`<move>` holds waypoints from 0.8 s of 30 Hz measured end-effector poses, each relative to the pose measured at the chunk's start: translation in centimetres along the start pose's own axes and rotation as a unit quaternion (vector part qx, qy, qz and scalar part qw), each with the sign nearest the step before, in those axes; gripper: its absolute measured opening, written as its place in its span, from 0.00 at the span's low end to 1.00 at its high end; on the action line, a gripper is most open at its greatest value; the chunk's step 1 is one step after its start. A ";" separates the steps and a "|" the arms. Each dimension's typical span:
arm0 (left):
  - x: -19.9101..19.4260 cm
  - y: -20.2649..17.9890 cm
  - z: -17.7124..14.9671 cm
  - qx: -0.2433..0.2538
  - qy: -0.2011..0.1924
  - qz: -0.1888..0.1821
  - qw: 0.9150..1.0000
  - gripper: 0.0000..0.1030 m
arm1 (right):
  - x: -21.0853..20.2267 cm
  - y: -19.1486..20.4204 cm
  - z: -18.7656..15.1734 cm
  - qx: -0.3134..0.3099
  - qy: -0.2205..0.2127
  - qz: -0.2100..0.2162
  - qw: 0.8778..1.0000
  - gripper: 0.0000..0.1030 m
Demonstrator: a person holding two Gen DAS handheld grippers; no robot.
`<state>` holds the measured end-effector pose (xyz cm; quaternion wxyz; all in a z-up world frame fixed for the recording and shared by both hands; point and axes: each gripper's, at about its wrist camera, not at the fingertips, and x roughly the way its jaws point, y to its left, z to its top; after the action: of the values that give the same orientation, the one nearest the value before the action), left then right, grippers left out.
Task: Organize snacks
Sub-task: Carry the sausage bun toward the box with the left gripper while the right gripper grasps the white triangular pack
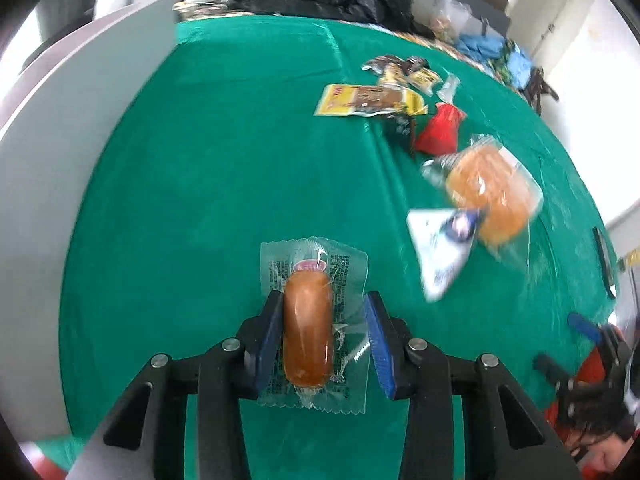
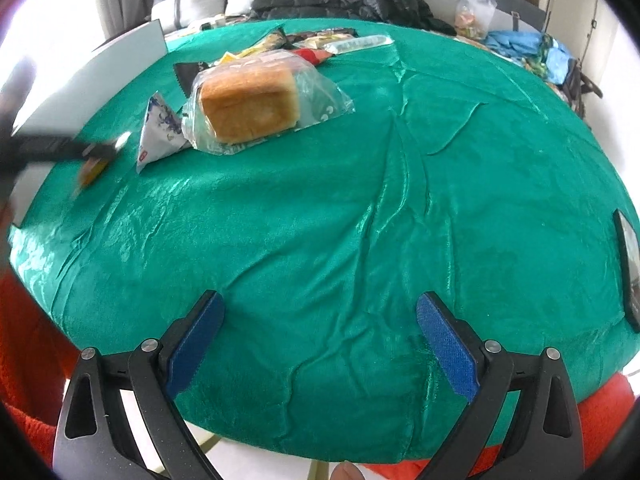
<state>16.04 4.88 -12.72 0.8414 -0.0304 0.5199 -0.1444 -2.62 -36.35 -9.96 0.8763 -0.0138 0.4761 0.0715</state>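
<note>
Blue-padded left gripper (image 1: 324, 336) jaws half-closed around a wrapped bun (image 1: 308, 332), right gripper (image 2: 320, 344) jaws wide, empty

The wrinkled shiny cloth on the table (image 2: 360, 208) is green. The small oblong bun in a clear wrapper (image 1: 308, 332) is orange-brown, with dark print and a red oval mark. The square bread loaf in a clear bag (image 2: 248, 106) is golden brown. The triangular packet (image 2: 160, 132) is white with blue pattern. The gripper pads (image 2: 448, 350) are blue on black arms.
</note>
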 end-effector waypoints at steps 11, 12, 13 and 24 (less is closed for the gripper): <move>-0.2 0.0 -3.0 0.052 -0.026 0.069 0.996 0.59 | -0.7 3.6 3.7 0.030 0.021 0.196 0.980 0.93; -0.2 -0.1 -3.0 0.058 -0.029 0.079 0.995 0.54 | -0.1 4.9 4.7 0.017 0.027 0.215 0.976 0.92; -0.3 0.1 -3.1 0.060 -0.030 0.079 0.995 0.53 | 0.6 6.0 5.9 0.003 0.028 0.215 0.976 0.92; -2.0 3.0 -3.2 0.002 -0.072 0.011 0.997 0.30 | 6.1 10.4 12.6 -0.039 0.045 0.100 0.993 0.42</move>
<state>12.95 8.59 -13.04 0.8784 -0.0333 0.4577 -0.1333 9.74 -24.26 -7.70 0.8415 -0.0032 0.5105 0.1767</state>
